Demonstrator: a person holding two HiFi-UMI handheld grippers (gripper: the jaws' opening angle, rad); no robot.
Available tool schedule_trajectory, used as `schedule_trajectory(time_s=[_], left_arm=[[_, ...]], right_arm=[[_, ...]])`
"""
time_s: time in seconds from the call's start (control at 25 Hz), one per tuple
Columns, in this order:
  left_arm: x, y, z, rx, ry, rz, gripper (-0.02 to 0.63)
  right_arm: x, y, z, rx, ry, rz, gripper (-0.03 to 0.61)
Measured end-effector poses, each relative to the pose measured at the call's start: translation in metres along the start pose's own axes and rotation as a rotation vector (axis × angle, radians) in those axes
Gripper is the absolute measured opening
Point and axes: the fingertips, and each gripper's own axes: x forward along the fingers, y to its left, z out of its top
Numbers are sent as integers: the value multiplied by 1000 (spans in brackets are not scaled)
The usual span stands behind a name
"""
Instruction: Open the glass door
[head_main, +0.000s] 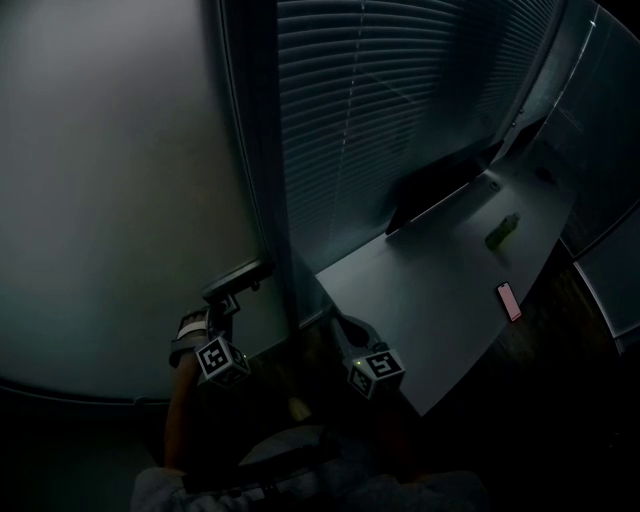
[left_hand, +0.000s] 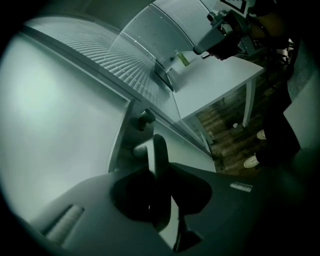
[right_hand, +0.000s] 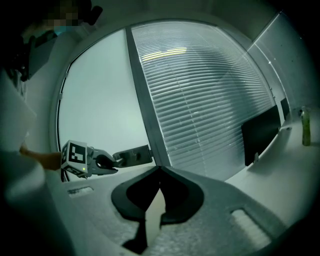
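Observation:
The frosted glass door fills the left of the head view. Its dark lever handle juts from the door's right edge. My left gripper reaches up to it. In the left gripper view the handle runs between the jaws, which press on it. The right gripper view shows the left gripper clamped on the handle's free end. My right gripper hangs beside the desk corner. Its jaws meet at the tips with nothing between them.
A dark door frame post and slatted blinds stand right of the door. A grey desk carries a monitor, a green bottle and a phone. White shoes show on the wooden floor.

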Motion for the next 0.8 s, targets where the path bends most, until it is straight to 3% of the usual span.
schedule_trajectory(time_s=[0.8], left_arm=[[-19,-24,-1,11,26,-14,63]], right_arm=[[-34,-16,18,-122,3,-37,2]])
